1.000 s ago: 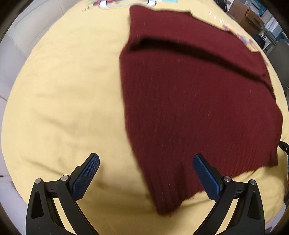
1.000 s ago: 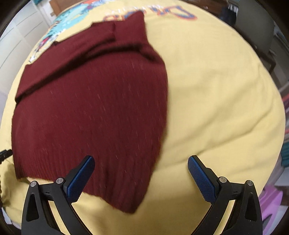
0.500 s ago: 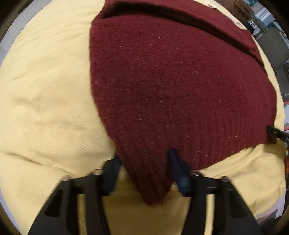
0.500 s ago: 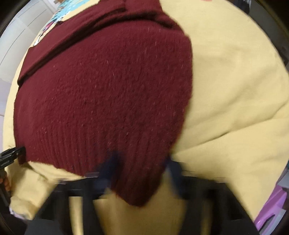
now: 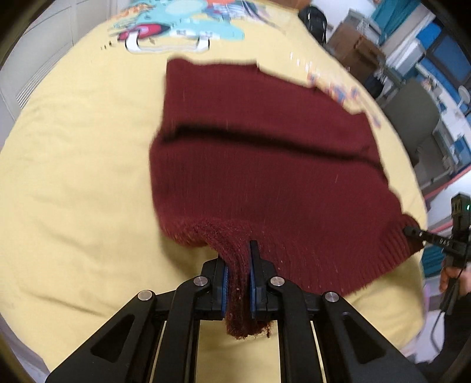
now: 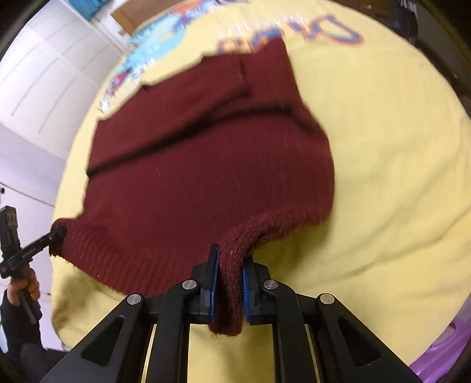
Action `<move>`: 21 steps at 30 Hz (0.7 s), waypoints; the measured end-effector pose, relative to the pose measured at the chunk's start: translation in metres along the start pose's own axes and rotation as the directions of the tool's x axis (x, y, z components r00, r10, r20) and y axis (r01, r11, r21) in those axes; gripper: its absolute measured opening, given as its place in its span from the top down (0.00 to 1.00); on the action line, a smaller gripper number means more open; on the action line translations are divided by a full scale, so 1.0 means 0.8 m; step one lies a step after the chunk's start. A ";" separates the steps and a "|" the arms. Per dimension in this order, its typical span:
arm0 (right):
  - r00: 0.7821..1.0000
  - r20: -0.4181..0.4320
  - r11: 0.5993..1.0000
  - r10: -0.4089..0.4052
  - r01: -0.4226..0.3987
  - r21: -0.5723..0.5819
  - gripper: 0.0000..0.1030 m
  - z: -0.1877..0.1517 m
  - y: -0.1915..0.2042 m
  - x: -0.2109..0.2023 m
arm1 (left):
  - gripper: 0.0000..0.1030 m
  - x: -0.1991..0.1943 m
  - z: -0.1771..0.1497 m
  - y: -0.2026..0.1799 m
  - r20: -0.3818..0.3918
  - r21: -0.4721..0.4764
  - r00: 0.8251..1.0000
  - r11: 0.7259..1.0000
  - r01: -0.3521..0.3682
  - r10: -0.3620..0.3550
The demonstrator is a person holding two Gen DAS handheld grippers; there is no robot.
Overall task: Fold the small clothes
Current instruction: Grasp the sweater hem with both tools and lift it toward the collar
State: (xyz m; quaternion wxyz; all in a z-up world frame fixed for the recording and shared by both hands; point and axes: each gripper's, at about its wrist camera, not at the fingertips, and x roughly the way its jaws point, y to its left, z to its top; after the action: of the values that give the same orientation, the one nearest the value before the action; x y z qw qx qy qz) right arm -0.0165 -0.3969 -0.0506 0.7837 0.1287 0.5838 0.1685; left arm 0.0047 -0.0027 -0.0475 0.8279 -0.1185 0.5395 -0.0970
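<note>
A dark red knitted sweater (image 5: 265, 165) lies on a yellow printed sheet (image 5: 73, 165), its sleeves folded across the body. My left gripper (image 5: 238, 265) is shut on the ribbed hem's left corner, which is lifted off the sheet. At the right edge of the left wrist view my right gripper (image 5: 412, 231) pinches the hem's other corner. Seen from the right wrist, the same sweater (image 6: 206, 176) has its right hem corner clamped in my right gripper (image 6: 229, 271). My left gripper (image 6: 59, 234) shows at the left edge there, holding the far corner.
The yellow sheet (image 6: 397, 176) carries a colourful cartoon print (image 5: 182, 26) beyond the sweater's collar. White cupboard doors (image 6: 44, 73) stand to the left, chairs and shelves (image 5: 412, 117) to the right. A hand (image 6: 23, 288) grips the left tool's handle.
Both grippers went from wide open over the hem to shut on its two corners. Both have since risen, lifting the hem off the sheet.
</note>
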 end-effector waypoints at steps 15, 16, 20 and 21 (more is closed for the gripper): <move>0.967 0.254 0.999 -0.036 0.041 -0.013 0.89 0.196 0.051 -0.046 | 0.91 -0.029 0.161 0.067 0.182 -0.071 0.983 0.997 -0.002 0.015; 0.965 0.259 0.999 -0.039 0.044 -0.012 0.89 0.204 0.050 -0.046 | 0.91 -0.033 0.171 0.072 0.185 -0.068 0.982 0.998 -0.011 0.023; 0.962 0.255 0.995 -0.094 0.095 0.006 0.89 0.243 0.047 -0.023 | 0.91 -0.017 0.202 0.076 0.175 -0.059 0.983 0.997 -0.053 0.062; 0.964 0.246 0.994 -0.104 0.105 0.010 0.89 0.248 0.046 -0.015 | 0.91 -0.009 0.211 0.076 0.166 -0.056 0.983 0.996 -0.071 0.079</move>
State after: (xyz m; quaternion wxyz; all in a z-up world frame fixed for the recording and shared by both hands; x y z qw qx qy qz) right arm 0.1661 -0.3692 0.0313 0.8580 0.1163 0.4879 0.1105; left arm 0.1588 0.0729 0.0063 0.8704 -0.1265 0.4741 -0.0418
